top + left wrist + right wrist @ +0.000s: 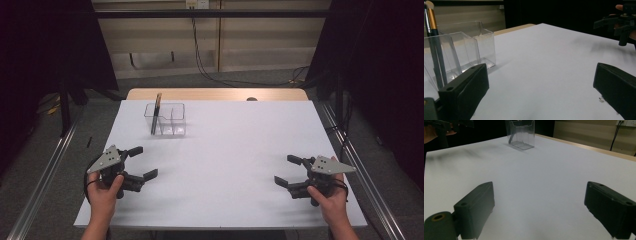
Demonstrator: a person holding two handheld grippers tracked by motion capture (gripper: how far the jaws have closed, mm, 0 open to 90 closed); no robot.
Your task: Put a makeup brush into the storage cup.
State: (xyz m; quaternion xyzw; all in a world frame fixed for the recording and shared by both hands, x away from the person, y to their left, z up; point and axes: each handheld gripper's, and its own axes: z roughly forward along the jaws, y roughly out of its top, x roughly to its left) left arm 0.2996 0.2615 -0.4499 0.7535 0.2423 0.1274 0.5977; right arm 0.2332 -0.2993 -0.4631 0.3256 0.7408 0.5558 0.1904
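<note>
The left gripper (142, 162) and the right gripper (288, 170) are held low at the near corners of the white table (235, 150), well apart, with jaws spread wide and nothing between them. They seem to be kept there so the middle is left free. Farther back on the left, a clear plastic box (167, 120) is stood, and a brush (156, 114) is leaned upright inside it so it cannot roll away
</note>
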